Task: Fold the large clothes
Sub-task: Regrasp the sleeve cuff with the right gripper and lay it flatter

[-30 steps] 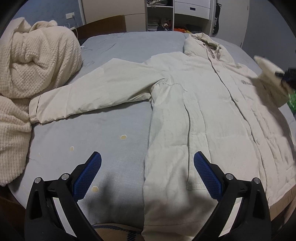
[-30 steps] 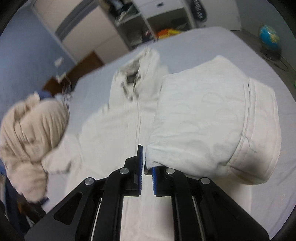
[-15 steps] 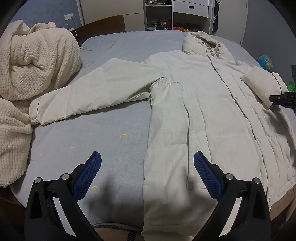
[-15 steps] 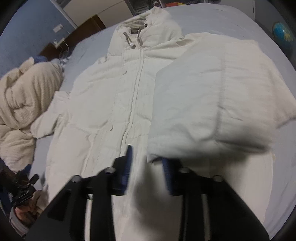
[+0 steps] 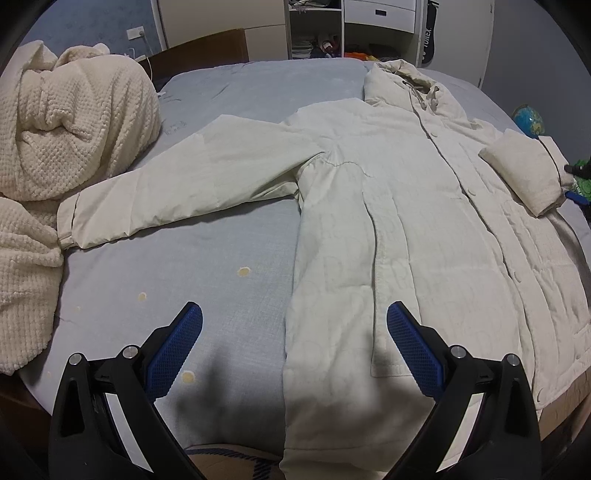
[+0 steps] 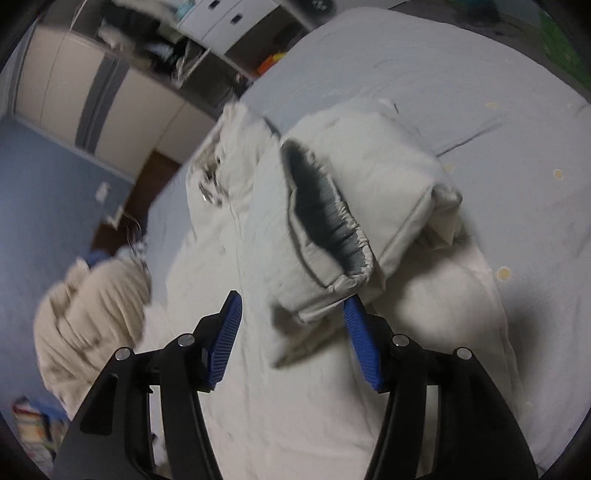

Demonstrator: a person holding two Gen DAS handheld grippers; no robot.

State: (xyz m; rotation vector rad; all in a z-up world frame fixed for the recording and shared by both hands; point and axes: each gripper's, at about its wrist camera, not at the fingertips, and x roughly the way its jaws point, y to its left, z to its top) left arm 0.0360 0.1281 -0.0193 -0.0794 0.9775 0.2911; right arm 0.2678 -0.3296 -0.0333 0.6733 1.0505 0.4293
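A cream coat (image 5: pixel 388 221) lies face up on a grey-blue bed (image 5: pixel 229 288), hood toward the far shelves (image 5: pixel 314 29). One sleeve (image 5: pixel 177 184) stretches out flat toward a heaped blanket (image 5: pixel 66 140); the other sleeve (image 6: pixel 351 206) is folded across the chest. Left gripper (image 5: pixel 293 341) hovers over the hem, jaws spread wide and empty. Right gripper (image 6: pixel 293 332) is opening, its jaws parting from the folded sleeve's cuff (image 6: pixel 325 258), which sits just ahead, unpinched
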